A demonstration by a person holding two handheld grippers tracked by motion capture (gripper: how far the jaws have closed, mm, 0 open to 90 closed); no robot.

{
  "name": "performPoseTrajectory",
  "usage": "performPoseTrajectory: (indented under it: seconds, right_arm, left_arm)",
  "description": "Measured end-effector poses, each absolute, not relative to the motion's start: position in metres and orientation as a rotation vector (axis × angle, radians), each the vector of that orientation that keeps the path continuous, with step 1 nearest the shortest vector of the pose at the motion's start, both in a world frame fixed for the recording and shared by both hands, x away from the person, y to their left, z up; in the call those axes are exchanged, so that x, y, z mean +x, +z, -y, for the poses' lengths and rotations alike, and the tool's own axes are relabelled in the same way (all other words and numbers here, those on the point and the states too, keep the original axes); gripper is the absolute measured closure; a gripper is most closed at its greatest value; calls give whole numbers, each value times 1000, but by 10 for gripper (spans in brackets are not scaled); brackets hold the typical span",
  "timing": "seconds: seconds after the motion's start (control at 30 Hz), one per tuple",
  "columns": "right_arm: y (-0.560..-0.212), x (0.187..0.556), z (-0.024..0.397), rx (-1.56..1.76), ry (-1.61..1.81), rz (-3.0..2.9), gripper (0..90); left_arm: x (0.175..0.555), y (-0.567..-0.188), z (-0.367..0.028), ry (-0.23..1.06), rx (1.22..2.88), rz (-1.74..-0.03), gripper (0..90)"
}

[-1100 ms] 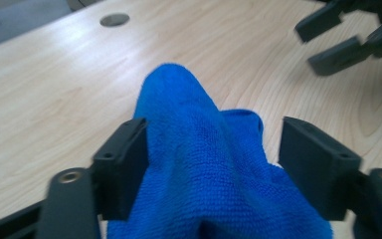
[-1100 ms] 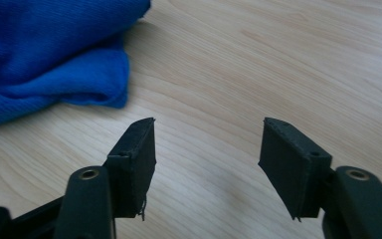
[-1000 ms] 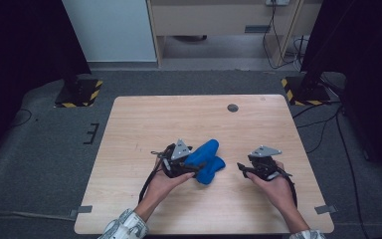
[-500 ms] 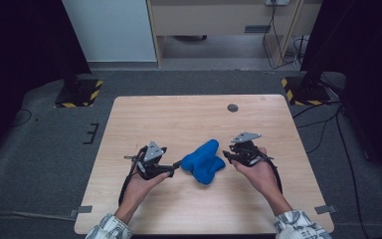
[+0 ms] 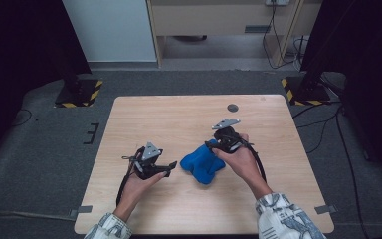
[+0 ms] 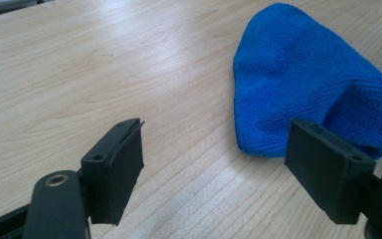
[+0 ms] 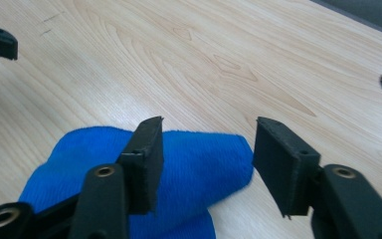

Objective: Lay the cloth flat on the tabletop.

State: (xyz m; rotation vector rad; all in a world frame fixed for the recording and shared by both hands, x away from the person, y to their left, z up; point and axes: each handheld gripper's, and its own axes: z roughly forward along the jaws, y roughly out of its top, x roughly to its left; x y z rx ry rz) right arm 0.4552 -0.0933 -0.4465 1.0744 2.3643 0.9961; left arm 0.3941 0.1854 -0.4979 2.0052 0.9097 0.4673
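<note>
High view, item one: a wooden bench (image 5: 179, 119) carrying a crumpled blue cloth (image 5: 203, 163) near its middle. The left hand-held gripper (image 5: 171, 166) lies low just left of the cloth, apart from it; a second ago it was against the cloth's left edge, so it has drawn back. The right hand-held gripper (image 5: 210, 145) has come in from well to the right and now sits over the cloth's upper right corner. A small dark round fitting (image 5: 233, 107) is set in the bench top towards the far edge.

Left gripper view, item two: both jaws stand wide apart with bare wood between them. The blue cloth (image 6: 303, 84) lies ahead and to the right, its folded lobe rising behind the right jaw, untouched.

Right gripper view, item three: jaws apart, having just been opening, with nothing pinched. The cloth (image 7: 194, 169) lies beneath and behind the left jaw, its corner reaching into the gap.

Reading: the handling has passed from left to right; the right hand-held gripper looks poised to take that corner, probably to spread or fold the cloth.
</note>
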Motion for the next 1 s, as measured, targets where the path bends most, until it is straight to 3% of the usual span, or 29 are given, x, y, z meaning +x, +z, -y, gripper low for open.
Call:
performPoseTrajectory:
  seconds: [0.1, 0.27, 0.43, 0.5, 0.57, 0.6, 0.63, 0.67, 0.7, 0.8, 0.9, 1.0]
  right_arm:
    - [-455, 462, 82, 1071, 967, -2369, 321]
    - [-468, 462, 74, 1029, 881, -2396, 209]
    - [-475, 461, 75, 1046, 871, -2410, 211]
    - [-481, 460, 78, 1056, 853, -2430, 263]
    - [-489, 455, 86, 1056, 862, -2463, 397]
    - [-489, 455, 86, 1056, 862, -2463, 397]
    - [-493, 452, 92, 1053, 875, -2469, 507]
    - [-493, 452, 92, 1053, 875, -2469, 507]
    - [-495, 449, 98, 1057, 905, -2458, 631]
    - [-498, 444, 106, 1063, 945, -2452, 759]
    - [-497, 441, 115, 1078, 1008, -2419, 835]
    - [-495, 439, 122, 1074, 1036, -2396, 858]
  left_arm:
    - [394, -499, -184, 464, 2017, -907, 225]
    - [395, -499, -185, 465, 2015, -907, 226]
    - [395, -499, -184, 465, 2014, -910, 226]
    - [395, -499, -184, 464, 2016, -909, 226]
    - [394, -499, -183, 463, 2013, -906, 227]
    - [394, -499, -183, 463, 2013, -906, 227]
    - [394, -499, -182, 448, 2009, -904, 227]
    - [394, -499, -182, 448, 2009, -904, 227]
    - [395, -500, -180, 450, 2015, -901, 227]
    - [394, -501, -175, 446, 2033, -877, 228]
    - [394, -504, -170, 423, 2036, -873, 228]
    - [395, -506, -160, 430, 2072, -840, 232]
